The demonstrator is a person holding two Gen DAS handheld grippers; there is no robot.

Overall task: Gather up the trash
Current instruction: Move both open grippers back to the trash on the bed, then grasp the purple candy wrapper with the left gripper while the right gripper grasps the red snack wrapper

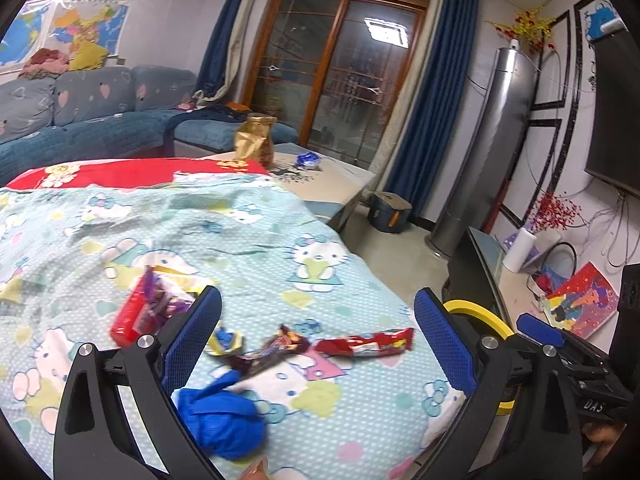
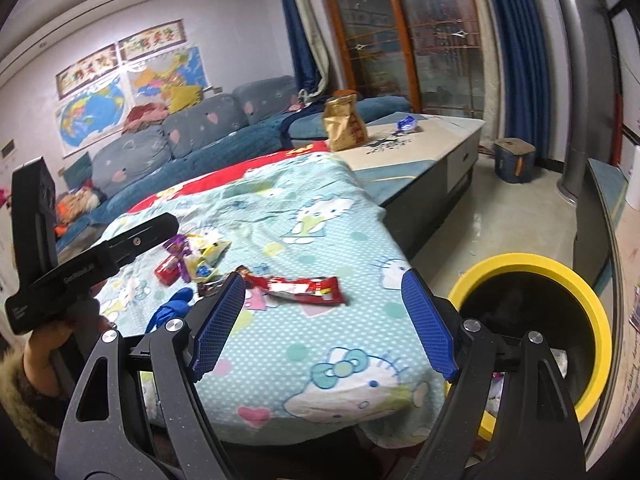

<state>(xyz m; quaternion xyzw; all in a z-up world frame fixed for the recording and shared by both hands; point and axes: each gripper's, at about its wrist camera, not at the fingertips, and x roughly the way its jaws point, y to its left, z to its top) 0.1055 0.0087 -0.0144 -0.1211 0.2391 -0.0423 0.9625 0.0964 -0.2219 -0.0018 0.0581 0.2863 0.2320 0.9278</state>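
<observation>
Both tongs, left (image 1: 318,342) and right (image 2: 323,322), stood apart and empty; wrappers (image 2: 306,289) lay beside the yellow-rimmed bin (image 2: 592,320), handy for dropping in.

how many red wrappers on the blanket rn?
2. A long red wrapper lies near the blanket's edge toward the yellow bin; a red packet sits farther in among the mixed pile. Others may hide underneath.
</observation>
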